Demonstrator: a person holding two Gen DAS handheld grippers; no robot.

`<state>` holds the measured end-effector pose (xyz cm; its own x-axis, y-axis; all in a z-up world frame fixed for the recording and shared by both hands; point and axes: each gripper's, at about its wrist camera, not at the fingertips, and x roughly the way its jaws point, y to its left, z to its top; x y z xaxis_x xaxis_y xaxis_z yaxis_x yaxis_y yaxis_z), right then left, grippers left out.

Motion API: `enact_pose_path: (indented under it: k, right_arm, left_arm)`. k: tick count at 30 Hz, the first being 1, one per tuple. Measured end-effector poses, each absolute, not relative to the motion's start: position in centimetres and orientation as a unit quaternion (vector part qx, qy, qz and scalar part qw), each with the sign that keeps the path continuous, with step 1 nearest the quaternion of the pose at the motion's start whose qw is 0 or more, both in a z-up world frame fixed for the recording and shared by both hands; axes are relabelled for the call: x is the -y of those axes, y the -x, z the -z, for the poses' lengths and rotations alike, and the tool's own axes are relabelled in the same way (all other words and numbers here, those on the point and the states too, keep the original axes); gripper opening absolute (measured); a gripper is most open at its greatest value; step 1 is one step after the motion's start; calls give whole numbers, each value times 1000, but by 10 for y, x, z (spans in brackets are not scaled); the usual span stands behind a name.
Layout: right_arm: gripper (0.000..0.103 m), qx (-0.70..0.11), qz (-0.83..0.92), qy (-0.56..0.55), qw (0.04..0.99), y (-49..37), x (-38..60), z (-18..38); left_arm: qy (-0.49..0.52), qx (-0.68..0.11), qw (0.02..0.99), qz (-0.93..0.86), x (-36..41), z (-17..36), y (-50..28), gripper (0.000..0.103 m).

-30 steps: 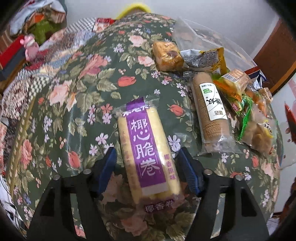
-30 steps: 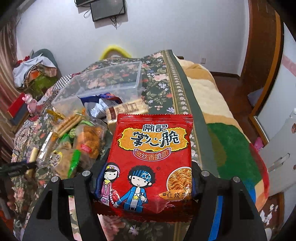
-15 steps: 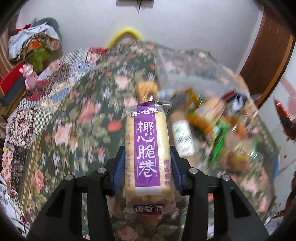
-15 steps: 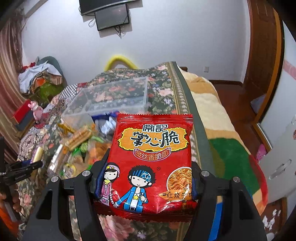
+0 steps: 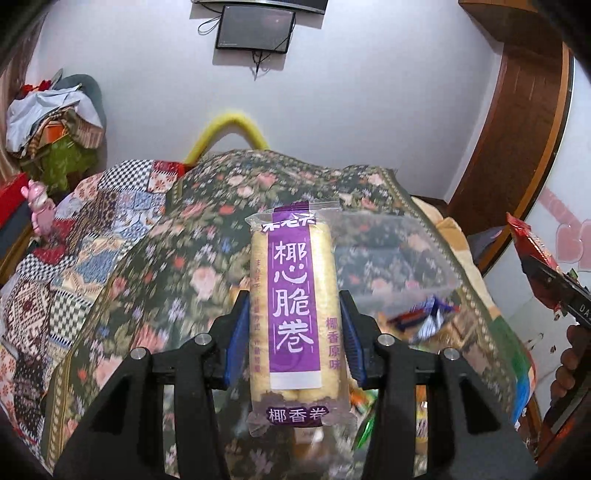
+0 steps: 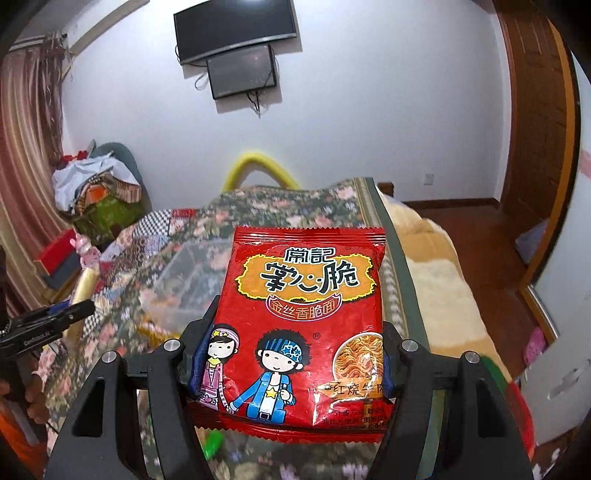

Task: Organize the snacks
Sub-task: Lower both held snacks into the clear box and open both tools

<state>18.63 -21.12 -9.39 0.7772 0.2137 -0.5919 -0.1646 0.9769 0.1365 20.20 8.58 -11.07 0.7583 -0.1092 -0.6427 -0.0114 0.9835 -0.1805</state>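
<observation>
- Your left gripper (image 5: 293, 325) now pinches the roll pack (image 5: 294, 306) between its blue pads and holds it clear of the bed (image 5: 147, 266); a second ago it lay flat on the cover with the pads spread on either side.
- That view has tilted up since then: the snack pile that filled the right of the frame is now a blur at lower right, and the wall with its screen (image 5: 255, 31) fills the top.
- Your right gripper (image 6: 291, 354) still clamps the red noodle bag (image 6: 303, 325) upright at centre frame, its grip unchanged; the view behind it has lifted here too.
- The clear box (image 6: 188, 273) sits on the bed behind the bag, left of centre; in the left view it is behind and to the right of the pack, with blurred wrappers (image 5: 424, 321) at its near side.
- The bed carries a dark floral cover, with a patchwork quilt (image 5: 74, 258) at left of the frame.
- A yellow arch (image 6: 258, 168) rises past the bed's far end; a TV (image 6: 236, 29) hangs on the white wall above a smaller screen.
- Piled clothes (image 6: 96, 184) sit at left by a curtain (image 6: 26, 147); a wooden door frame (image 6: 543, 147) stands at right.
</observation>
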Motion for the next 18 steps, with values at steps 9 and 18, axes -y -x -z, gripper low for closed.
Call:
enact_pose_path:
  k: [9,18]
  right_arm:
    - [64,-318,-104,-36,942,-231,198,105]
    - [64,-361,-109,-19,926,-267,183,134]
  left_arm:
    - [76,-341,936,45,-66,104,-257,45]
    - [71,-377,922,56,-52,129,-307,45]
